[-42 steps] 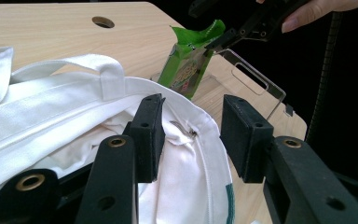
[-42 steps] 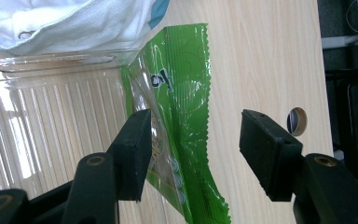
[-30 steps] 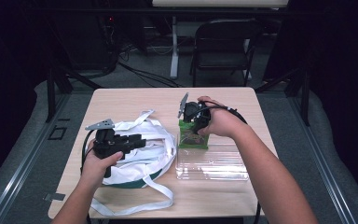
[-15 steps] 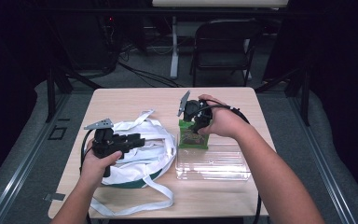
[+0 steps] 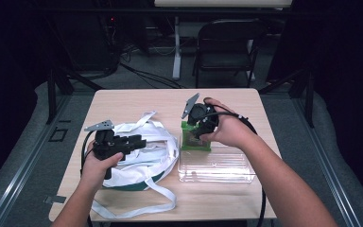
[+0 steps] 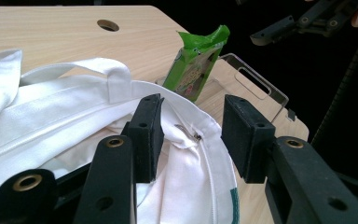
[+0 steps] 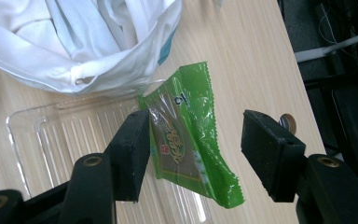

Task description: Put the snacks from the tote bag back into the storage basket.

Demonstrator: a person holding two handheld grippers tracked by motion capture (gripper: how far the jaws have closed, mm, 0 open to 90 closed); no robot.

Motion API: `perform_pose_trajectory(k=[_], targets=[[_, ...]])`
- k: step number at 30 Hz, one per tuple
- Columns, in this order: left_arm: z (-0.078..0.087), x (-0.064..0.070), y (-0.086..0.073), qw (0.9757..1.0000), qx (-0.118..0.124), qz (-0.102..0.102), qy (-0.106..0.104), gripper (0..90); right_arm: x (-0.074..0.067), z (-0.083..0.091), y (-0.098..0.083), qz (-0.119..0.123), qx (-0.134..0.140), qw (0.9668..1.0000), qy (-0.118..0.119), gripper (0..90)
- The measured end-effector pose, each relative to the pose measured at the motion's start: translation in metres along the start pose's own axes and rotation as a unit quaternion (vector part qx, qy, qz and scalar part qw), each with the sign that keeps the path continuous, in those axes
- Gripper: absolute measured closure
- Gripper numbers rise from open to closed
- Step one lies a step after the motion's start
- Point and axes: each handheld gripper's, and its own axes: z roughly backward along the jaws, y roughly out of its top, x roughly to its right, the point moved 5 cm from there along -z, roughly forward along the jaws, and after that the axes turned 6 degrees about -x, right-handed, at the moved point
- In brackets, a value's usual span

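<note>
My left claw [image 6: 193, 140] stands with its jaws apart over the rim of the white cloth tote bag with long straps [image 5: 146, 151], which lies on the left half of the pale wooden bench [image 5: 137, 101]. My right claw [image 7: 196, 156] is also spread, one jaw touching the green foil snack packet [image 7: 191, 140]. The packet stands at the far left end of the clear ribbed plastic tray [image 5: 217, 165]. Its label print is too blurred to read.
</note>
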Motion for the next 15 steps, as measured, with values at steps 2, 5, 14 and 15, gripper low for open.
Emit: perform_pose_trajectory(k=[2, 5, 14, 15], targets=[[0.0, 0.0, 0.0, 1.0, 0.0, 0.0, 0.0, 57.7, -0.003, 0.001, -0.002, -0.013, 0.007, 0.9999, 0.001, 42.2], [0.0, -0.001, 0.0, 1.0, -0.001, 0.0, 0.001, 57.7, -0.007, 0.003, -0.005, -0.029, 0.013, 0.9995, -0.002, 42.2], [0.0, -0.001, -0.001, 1.0, 0.0, 0.003, 0.002, 57.7, -0.015, 0.011, -0.015, -0.088, 0.047, 0.995, -0.01, 42.2], [0.0, -0.001, -0.001, 1.0, 0.0, 0.003, 0.002, 57.6, -0.016, 0.012, -0.016, -0.096, 0.053, 0.9939, -0.01, 42.2]])
